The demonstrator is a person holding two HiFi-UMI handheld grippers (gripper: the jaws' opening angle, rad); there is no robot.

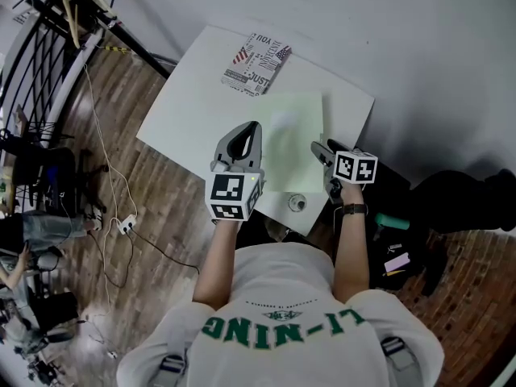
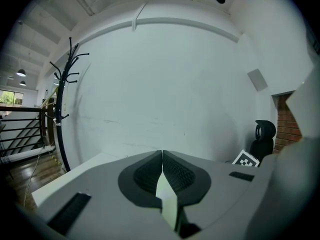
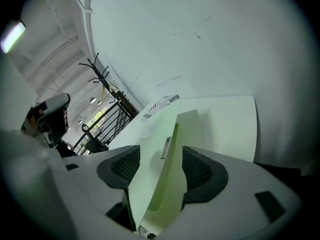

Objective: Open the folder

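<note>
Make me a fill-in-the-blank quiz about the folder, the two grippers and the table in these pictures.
1. The folder on the white table is pale ____.
2. The left gripper has its jaws ____ on a thin sheet of the folder.
3. The right gripper has its jaws ____, with the folder standing between them.
4. The printed packet lies at the table's ____ end from the person.

Missing words: green; shut; open; far.
</note>
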